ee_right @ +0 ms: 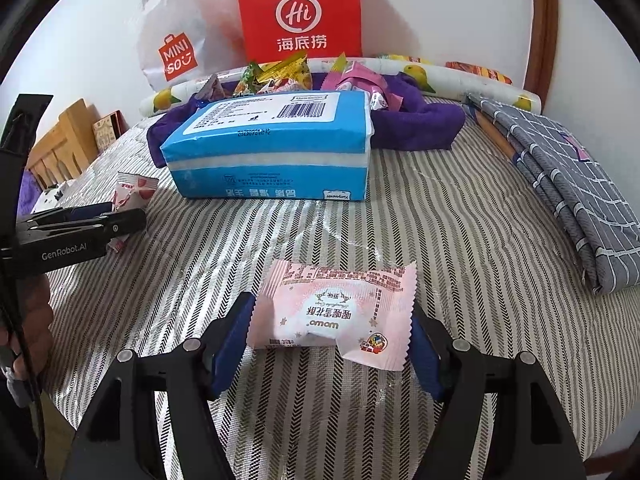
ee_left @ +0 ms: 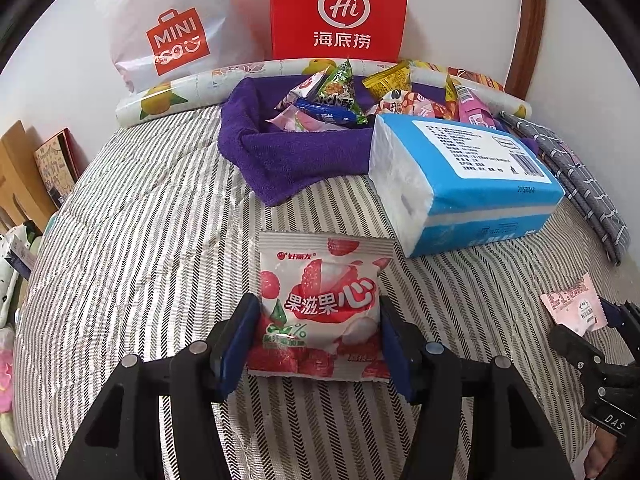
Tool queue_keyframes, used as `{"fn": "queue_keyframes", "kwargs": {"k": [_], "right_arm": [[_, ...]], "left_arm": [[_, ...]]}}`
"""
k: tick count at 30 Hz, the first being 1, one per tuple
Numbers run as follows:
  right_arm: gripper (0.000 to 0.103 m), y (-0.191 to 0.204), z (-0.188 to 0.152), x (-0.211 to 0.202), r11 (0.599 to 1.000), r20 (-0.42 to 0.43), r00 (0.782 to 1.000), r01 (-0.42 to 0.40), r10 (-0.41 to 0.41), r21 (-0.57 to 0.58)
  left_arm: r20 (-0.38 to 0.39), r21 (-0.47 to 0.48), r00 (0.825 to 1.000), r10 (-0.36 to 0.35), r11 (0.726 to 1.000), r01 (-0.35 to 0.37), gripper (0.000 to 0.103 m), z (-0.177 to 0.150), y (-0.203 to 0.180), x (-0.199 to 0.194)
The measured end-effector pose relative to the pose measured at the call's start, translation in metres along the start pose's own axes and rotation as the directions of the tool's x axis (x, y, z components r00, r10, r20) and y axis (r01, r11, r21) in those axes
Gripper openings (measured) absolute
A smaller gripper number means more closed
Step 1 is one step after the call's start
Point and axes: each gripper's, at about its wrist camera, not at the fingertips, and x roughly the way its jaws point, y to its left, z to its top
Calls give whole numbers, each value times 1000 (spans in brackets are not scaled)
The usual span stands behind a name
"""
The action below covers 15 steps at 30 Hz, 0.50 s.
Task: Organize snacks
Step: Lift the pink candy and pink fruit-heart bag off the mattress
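the left gripper (ee_left: 320, 336) has its jaws clamped on the sides of a strawberry gummy packet (ee_left: 318, 304), pads pressing both edges; the packet sits at six o'clock in the left wrist view, low over the striped bed cover (ee_left: 140, 240). the right gripper (ee_right: 332, 340) frames a pink pastry packet (ee_right: 336, 312) at six o'clock in its own view; its left pad touches the wrapper, the right pad is hidden behind the crimped edge, so whether it is truly gripped i cannot tell. the snack pile (ee_left: 340, 92) lies on a purple towel (ee_left: 280, 148) at twelve o'clock, behind a blue tissue pack (ee_left: 460, 184).

risks, as i judge them — the gummy packet is puffed and slick, so a squeeze on its edges could let it twist or pop out on the way to the towel; the pastry wrapper is soft and, if only loosely framed, may drop on lifting; the tissue pack stands between both hands and the pile, so a low carry could knock into it; the two grippers are near each other and could collide if they travel together.

counts: two grippers; two packets at the jaws; one tissue pack; one towel; two shopping bags at the wall — one red bag (ee_left: 340, 12), one white bag (ee_left: 172, 36); one folded grey cloth (ee_right: 560, 184) at three o'clock; the pile holds roughly eight or more packets, overlapping too much to count exactly.
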Motion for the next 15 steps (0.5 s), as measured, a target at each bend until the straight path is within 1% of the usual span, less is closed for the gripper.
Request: {"fn": "queue_keyframes", "kwargs": {"k": [3, 5, 8, 11, 15], "right_arm": [[70, 0, -1, 0, 1000, 5, 1000, 9, -9, -4], [66, -1, 0, -1, 1000, -1, 1000, 14, -14, -3], [64, -5, 4, -1, 1000, -18, 1000, -3, 4, 24], [63, -7, 7, -3, 999, -23, 1000, -16, 17, 38], [63, -4, 11, -12, 999, 0, 1000, -13, 13, 32]], "left_arm": [[2, -7, 1000, -16, 1000, 16, 55, 0, 1, 0], [4, -15, 1000, -27, 1000, 27, 55, 0, 4, -2], [-3, -34, 999, -32, 999, 32, 55, -1, 7, -6], [-10, -49, 999, -51, 998, 50, 55, 0, 10, -12], [-6, -56, 998, -60, 997, 59, 55, 0, 13, -19]]}}
